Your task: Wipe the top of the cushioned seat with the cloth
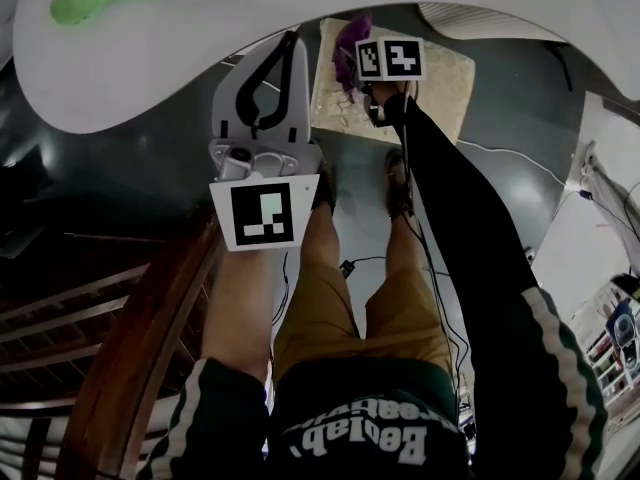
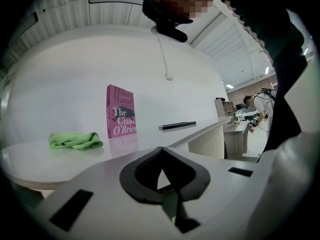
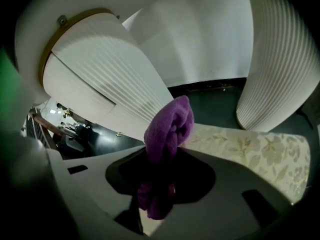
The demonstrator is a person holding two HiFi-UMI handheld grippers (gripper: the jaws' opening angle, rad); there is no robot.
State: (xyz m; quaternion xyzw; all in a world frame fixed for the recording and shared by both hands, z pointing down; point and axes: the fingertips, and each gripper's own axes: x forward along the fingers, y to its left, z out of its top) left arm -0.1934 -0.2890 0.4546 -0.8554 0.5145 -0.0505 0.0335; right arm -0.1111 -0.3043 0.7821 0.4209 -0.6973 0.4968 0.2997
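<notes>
The cushioned seat (image 1: 445,80) is a cream pad with a pale leaf pattern, low on the dark floor ahead of the person's feet. My right gripper (image 1: 353,60) is shut on a purple cloth (image 1: 350,40), which hangs over the seat's left part. In the right gripper view the purple cloth (image 3: 168,134) bunches up out of the jaws of my right gripper (image 3: 162,156), with the seat (image 3: 250,151) just behind it. My left gripper (image 1: 290,40) is shut on nothing, held higher beside the white table; its closed tips (image 2: 161,153) point across the tabletop.
A curved white table (image 1: 180,48) arcs over the seat's near side. On it lie a green cloth (image 2: 75,140), an upright pink book (image 2: 120,111) and a flat black bar (image 2: 177,126). Ribbed white pedestals (image 3: 275,59) flank the seat. A wooden rail (image 1: 150,348) is at the left.
</notes>
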